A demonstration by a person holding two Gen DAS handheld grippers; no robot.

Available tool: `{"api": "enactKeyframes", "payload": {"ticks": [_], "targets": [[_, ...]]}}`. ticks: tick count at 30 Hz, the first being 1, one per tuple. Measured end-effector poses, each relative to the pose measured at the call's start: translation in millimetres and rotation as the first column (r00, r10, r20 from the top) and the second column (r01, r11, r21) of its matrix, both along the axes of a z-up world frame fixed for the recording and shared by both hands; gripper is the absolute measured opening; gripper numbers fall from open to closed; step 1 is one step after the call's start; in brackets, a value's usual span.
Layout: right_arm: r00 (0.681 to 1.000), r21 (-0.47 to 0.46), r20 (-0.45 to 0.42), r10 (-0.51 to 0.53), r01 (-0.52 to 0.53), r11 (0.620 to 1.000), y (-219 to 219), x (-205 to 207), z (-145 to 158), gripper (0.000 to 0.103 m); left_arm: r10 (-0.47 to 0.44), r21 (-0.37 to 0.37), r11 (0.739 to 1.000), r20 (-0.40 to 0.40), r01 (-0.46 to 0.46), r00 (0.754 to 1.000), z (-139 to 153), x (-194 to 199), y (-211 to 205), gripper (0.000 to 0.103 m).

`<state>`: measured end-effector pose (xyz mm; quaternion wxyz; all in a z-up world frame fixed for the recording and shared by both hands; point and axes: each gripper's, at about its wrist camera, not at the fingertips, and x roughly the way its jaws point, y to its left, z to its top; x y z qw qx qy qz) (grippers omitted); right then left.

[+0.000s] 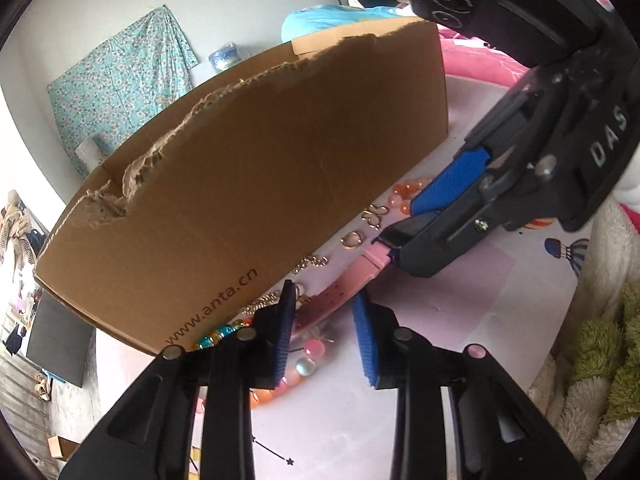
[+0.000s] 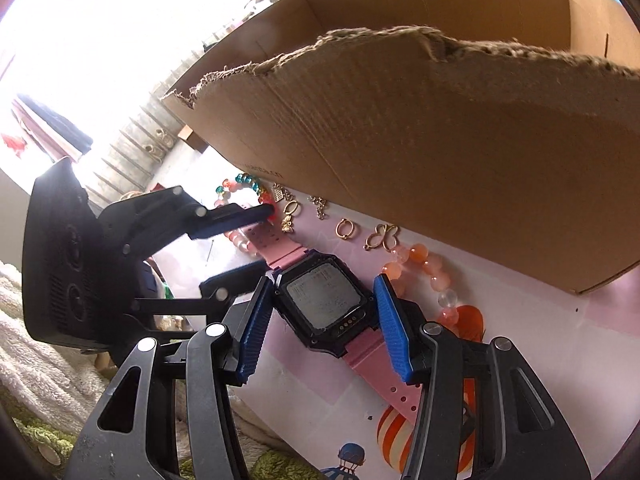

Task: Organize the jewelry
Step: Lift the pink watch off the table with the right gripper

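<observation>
Jewelry lies along the foot of a torn cardboard box (image 2: 460,152) on a pale pink patterned surface (image 2: 328,412). In the right wrist view the right hand-held gripper (image 2: 326,320) is spread, its blue pads (image 2: 394,328) flanking the black case of a pink-strapped watch (image 2: 324,300) at the centre of the frame; whether the pads touch the case cannot be told. The watch lies flat, screen up, its strap running from centre left to lower right. Just right of it curves an orange bead bracelet (image 2: 424,268). Between watch and box sit small gold charms: a butterfly outline (image 2: 384,236), a ring (image 2: 344,227), a short chain (image 2: 319,204). A multicoloured bead bracelet (image 2: 244,184) lies at centre left, near the upper finger of the left hand-held gripper (image 2: 248,240), which is also spread, astride the strap's far end.

In the left wrist view that gripper's fingertips (image 1: 364,320) frame the perforated strap (image 1: 340,288) at lower centre, with the right gripper's body (image 1: 520,168) entering from the upper right.
</observation>
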<state>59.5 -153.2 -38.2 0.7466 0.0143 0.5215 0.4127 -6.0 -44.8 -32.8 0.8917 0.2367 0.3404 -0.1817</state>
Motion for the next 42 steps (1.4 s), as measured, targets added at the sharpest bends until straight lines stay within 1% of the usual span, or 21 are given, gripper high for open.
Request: {"api": "enactKeyframes", "payload": {"ticks": [2,3,6,9,11,14,16,17,18,19,21,23,24,29,30,32,35,36,37,39,42], "targets": [[1.0,-0.001,0.007,-0.017,0.017,1.0,-5.9,-5.8,0.8,0.049,-0.009,-0.054,0.999,-0.025,0.008,1.0,4.9,2.4,4.0,0.02],[1.0,0.004,0.018,-0.026,0.026,1.0,-9.0,-8.8,2.7,0.049,-0.008,-0.075,0.997,-0.035,0.006,0.999,6.6,2.8,8.4,0.02],[0.995,0.02,0.082,-0.063,0.061,0.998,-6.0,-33.0,10.8,0.049,-0.001,-0.127,0.992,-0.072,-0.008,0.997,9.7,8.8,15.4,0.015],[0.977,-0.042,0.185,-0.101,0.111,0.993,-6.3,-50.8,16.5,0.049,0.006,-0.164,0.986,-0.107,-0.023,0.994,12.4,18.6,21.6,0.012],[0.959,-0.102,0.261,-0.11,0.141,0.985,-2.6,-66.5,15.6,0.048,0.006,-0.197,0.98,-0.128,-0.031,0.992,16.4,25.5,23.5,0.011],[0.91,-0.184,0.398,-0.114,0.201,0.962,8.2,-86.9,12.5,0.042,0.0,-0.245,0.969,-0.149,-0.036,0.989,25.6,26.3,23.6,0.009],[0.878,-0.208,0.465,-0.11,0.229,0.951,15.2,-97.2,10.1,0.036,-0.008,-0.264,0.964,-0.153,-0.033,0.988,30.7,28.1,22.2,0.008],[0.865,-0.214,0.489,-0.108,0.239,0.947,17.4,-101.2,7.3,0.035,-0.011,-0.268,0.963,-0.151,-0.03,0.988,34.7,27.8,20.2,0.008],[0.853,-0.228,0.512,-0.103,0.251,0.941,21.2,-104.0,5.1,0.03,-0.015,-0.274,0.961,-0.15,-0.027,0.989,37.5,26.7,19.7,0.008],[0.84,-0.248,0.534,-0.092,0.26,0.933,24.8,-107.6,1.5,0.023,-0.017,-0.28,0.96,-0.15,-0.026,0.988,40.2,24.9,20.6,0.007],[0.826,-0.268,0.557,-0.086,0.277,0.923,22.1,-113.7,-2.3,0.016,-0.022,-0.291,0.956,-0.151,-0.023,0.988,47.1,23.8,19.3,0.007],[0.817,-0.25,0.565,-0.115,0.302,0.92,17.3,-118.7,-1.8,0.007,-0.024,-0.303,0.953,-0.151,-0.023,0.988,53.9,22.8,18.1,0.006],[0.814,-0.238,0.565,-0.132,0.314,0.919,20.1,-122.9,-2.1,0.005,-0.023,-0.305,0.952,-0.149,-0.024,0.989,57.3,21.2,17.9,0.006],[0.792,-0.144,0.565,-0.23,0.37,0.918,-11.5,-136.7,12.4,0.001,-0.025,-0.341,0.94,-0.148,-0.027,0.989,77.8,18.2,15.7,0.006],[0.789,-0.133,0.565,-0.242,0.376,0.917,-8.4,-138.5,12.8,0.001,-0.026,-0.345,0.938,-0.143,-0.025,0.989,82.2,16.5,14.5,0.006],[0.786,-0.114,0.563,-0.256,0.38,0.918,-13.2,-145.7,15.1,0.001,-0.027,-0.352,0.936,-0.133,-0.022,0.991,91.4,12.3,13.1,0.006],[0.777,-0.072,0.565,-0.278,0.382,0.921,-18.1,-156.6,17.6,0.009,-0.02,-0.356,0.934,-0.133,-0.029,0.991,102.2,8.3,8.2,0.006],[0.773,-0.068,0.57,-0.279,0.383,0.921,-16.6,-160.6,19.3,0.02,-0.018,-0.353,0.935,-0.132,-0.03,0.991,106.0,6.2,8.3,0.006],[0.765,-0.062,0.58,-0.278,0.382,0.922,-6.4,-163.4,25.5,0.029,-0.013,-0.348,0.937,-0.13,-0.033,0.991,108.9,5.2,6.2,0.006],[0.748,-0.051,0.602,-0.28,0.386,0.921,4.7,-161.5,26.2,0.039,-0.009,-0.343,0.939,-0.13,-0.036,0.991,116.0,2.8,1.6,0.006],[0.724,-0.036,0.627,-0.287,0.395,0.918,7.2,-163.8,27.3,0.039,-0.004,-0.338,0.94,-0.125,-0.039,0.992,124.6,-2.1,-4.4,0.006]]}}
